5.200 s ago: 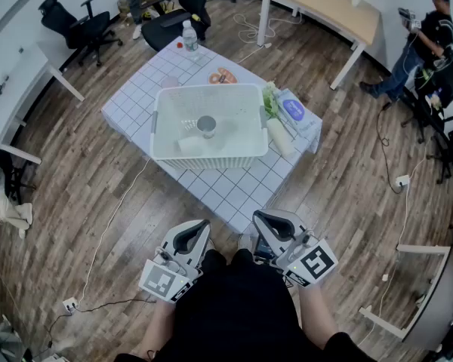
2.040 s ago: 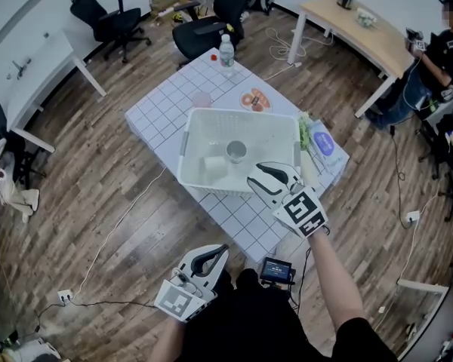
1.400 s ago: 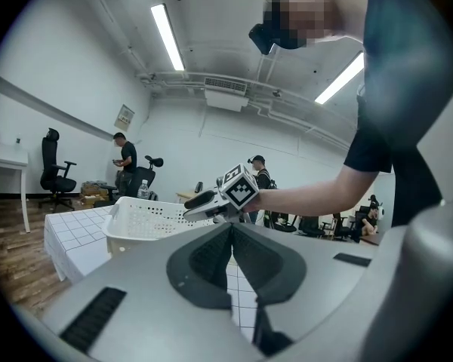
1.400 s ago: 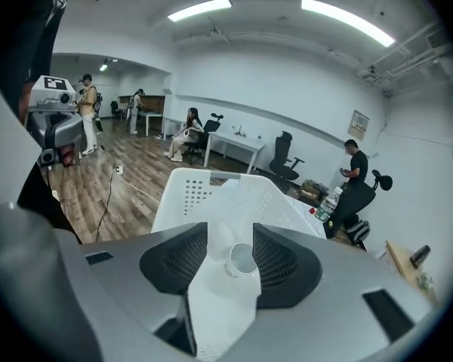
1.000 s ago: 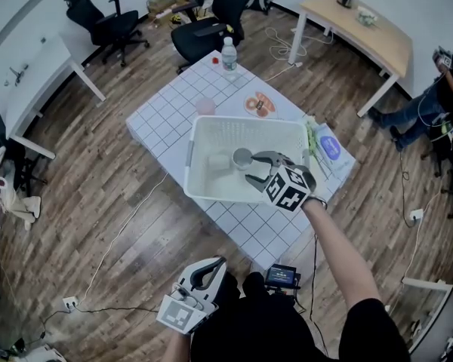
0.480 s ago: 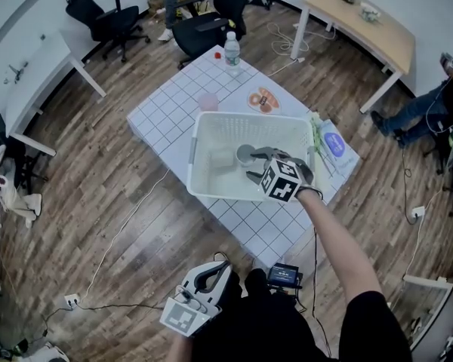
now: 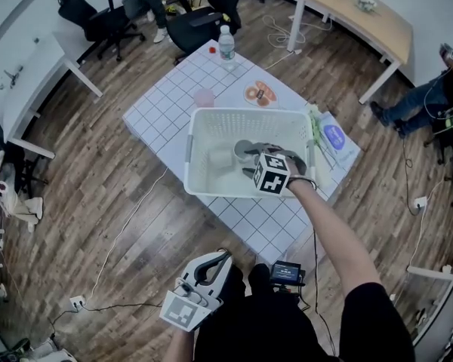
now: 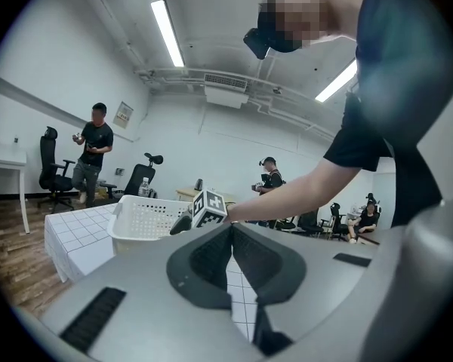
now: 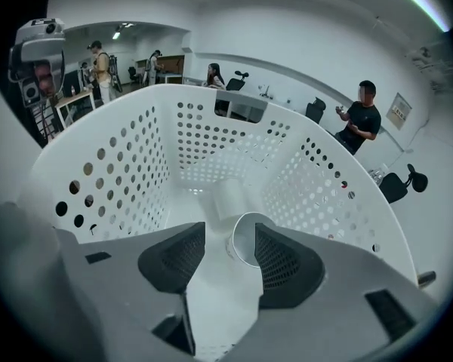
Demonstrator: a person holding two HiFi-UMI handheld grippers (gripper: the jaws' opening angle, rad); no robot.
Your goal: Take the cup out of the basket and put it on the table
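Now the cup (image 9: pixel 244 241) sits on the floor of the white basket (image 9: pixel 128 172), its open mouth turned toward the right gripper (image 9: pixel 228 238) and its rim just beside one pad; contact cannot be judged. A white cylinder (image 9: pixel 225 197) lies close behind it. Two seconds back that gripper hung outside the basket's near wall; it has since dropped inside, jaws spread, gripping nothing. The right arm (image 7: pixel 332 240) stretches forward over the checked table (image 7: pixel 162 108). The left gripper (image 8: pixel 231 232) stays low by the person's body, jaws pressed together.
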